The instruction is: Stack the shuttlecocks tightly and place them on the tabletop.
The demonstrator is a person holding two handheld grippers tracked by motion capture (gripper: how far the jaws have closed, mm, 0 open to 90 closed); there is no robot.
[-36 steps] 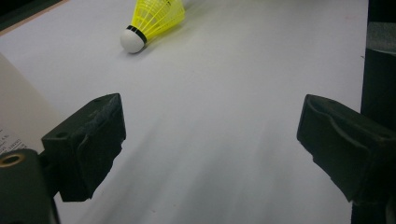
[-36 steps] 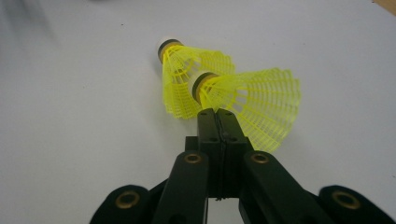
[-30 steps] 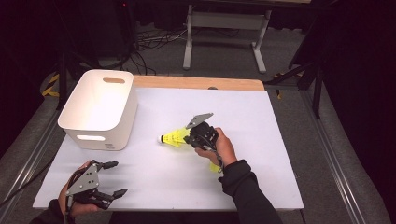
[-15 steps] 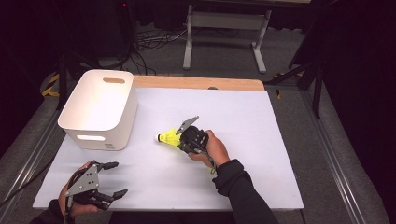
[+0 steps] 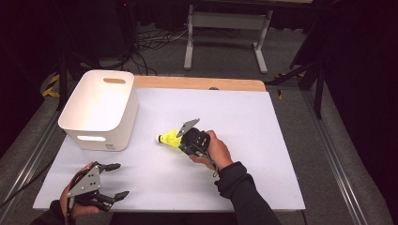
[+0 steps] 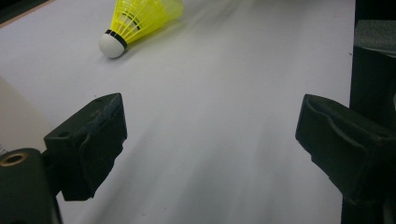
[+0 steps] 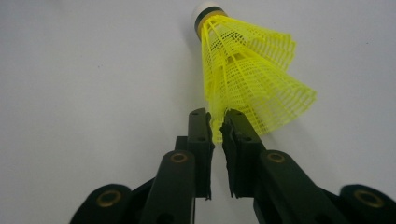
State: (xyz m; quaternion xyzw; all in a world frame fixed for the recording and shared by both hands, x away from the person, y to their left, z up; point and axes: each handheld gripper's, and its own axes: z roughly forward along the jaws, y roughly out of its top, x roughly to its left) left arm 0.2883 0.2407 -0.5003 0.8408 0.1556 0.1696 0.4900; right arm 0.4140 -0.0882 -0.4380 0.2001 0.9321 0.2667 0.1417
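A yellow shuttlecock (image 5: 167, 139) with a white cork lies mid-table, cork toward the white bin. In the right gripper view its mesh skirt (image 7: 247, 79) fans out ahead, and the two jaws pinch the skirt's near rim. My right gripper (image 5: 180, 140) (image 7: 217, 116) is shut on that rim; its jaws have just been opening slightly, with the mesh still between them. My left gripper (image 5: 120, 180) (image 6: 210, 135) rests at the front left of the table, jaws wide open and empty. The shuttlecock (image 6: 140, 18) lies well beyond it.
A white bin (image 5: 94, 126) with cut-out handles stands at the table's left, just left of the shuttlecock. A white sheet (image 5: 263, 140) covers the table, with a wooden strip (image 5: 197, 83) along the far edge. A metal stand and cables are behind the table.
My right hand has shifted a little to the left, closer to the shuttlecock, which has barely moved. The left gripper has stayed where it was.
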